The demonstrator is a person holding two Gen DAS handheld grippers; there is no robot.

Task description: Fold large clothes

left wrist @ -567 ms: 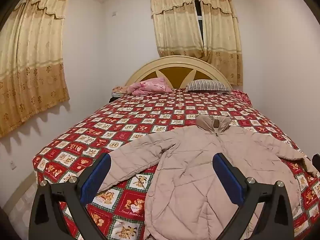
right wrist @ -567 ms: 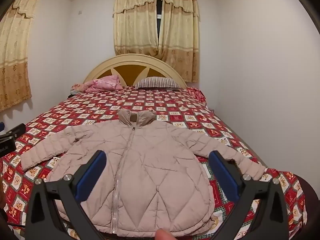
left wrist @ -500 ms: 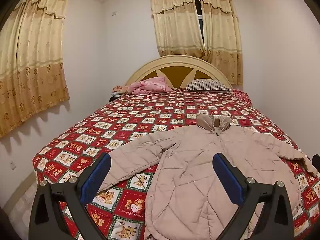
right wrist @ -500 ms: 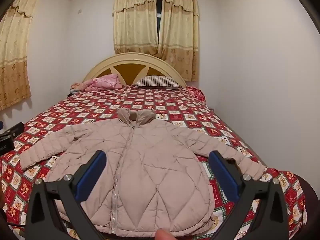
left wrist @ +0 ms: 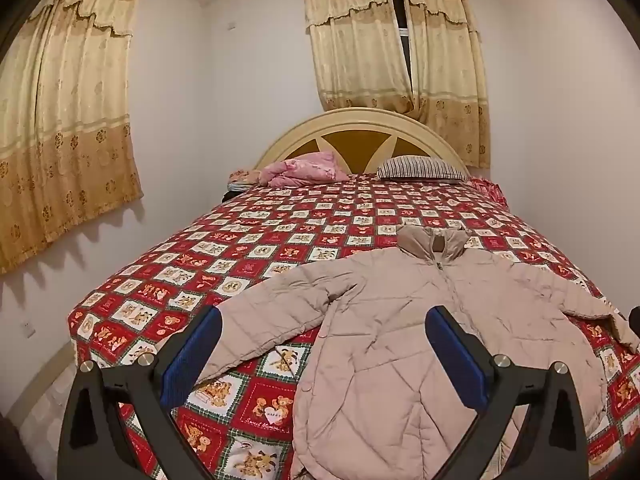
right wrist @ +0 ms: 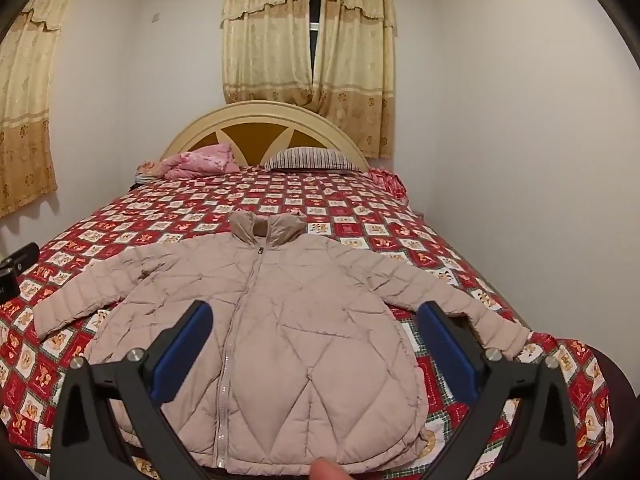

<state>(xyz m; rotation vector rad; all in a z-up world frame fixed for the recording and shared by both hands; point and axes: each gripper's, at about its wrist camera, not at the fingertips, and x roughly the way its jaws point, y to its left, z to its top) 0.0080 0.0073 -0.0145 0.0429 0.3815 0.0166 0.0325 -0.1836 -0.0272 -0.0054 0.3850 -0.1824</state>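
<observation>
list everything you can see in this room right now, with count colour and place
puffer jacket: 1, beige-pink, flat on the near end of the bed, zipped, sleeves spread
bedspread: 1, red patchwork with bear squares, covering the bed
headboard: 1, cream and brown, far end
striped pillow: 1, by the headboard
pink bedding bundle: 1, beside the pillow
curtains: 2 sets, yellow-gold, behind the headboard and on the wall beside the bed
fingertip: 1, bottom edge of right view
left claw: black with blue pads, open, above the jacket
right claw: same, open, above the jacket

Beige quilted jacket (right wrist: 280, 320) flat, zipped, sleeves spread
</observation>
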